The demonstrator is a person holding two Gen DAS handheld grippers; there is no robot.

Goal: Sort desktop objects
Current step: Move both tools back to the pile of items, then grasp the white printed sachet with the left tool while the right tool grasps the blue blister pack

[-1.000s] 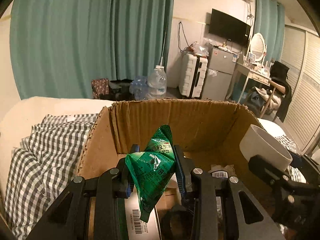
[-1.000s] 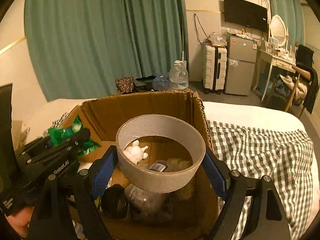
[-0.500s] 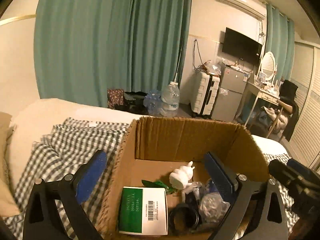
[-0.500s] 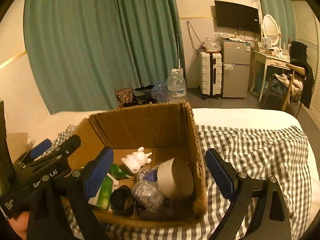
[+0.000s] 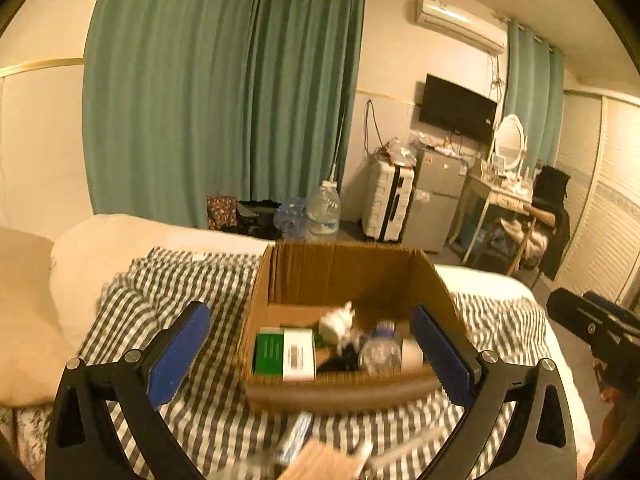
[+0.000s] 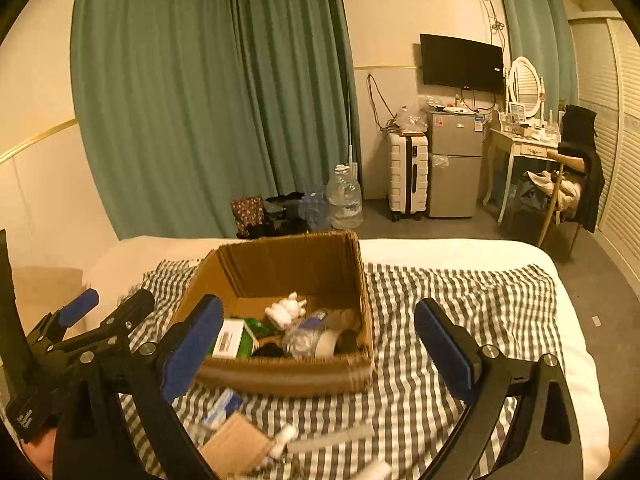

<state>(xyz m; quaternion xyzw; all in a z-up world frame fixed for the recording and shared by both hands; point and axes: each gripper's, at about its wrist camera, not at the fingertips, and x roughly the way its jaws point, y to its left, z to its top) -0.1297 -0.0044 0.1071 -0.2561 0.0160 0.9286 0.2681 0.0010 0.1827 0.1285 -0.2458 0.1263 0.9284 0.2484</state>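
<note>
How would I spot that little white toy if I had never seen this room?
Find the cardboard box on the checked bedspread. The white toy lies near its back wall, behind a green-and-white carton. It is the only all-white, lumpy figure among the things in there.

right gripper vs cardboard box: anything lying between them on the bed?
Right wrist view: below the cardboard box, inside the open right gripper, lie blurred small items on the checked blanket.

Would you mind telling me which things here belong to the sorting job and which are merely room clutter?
Job: cardboard box with the green-and-white carton, white figurine and plastic bottle inside; blurred small items on the checked blanket.

Lying about: water jug, suitcase, fridge, TV.
</note>
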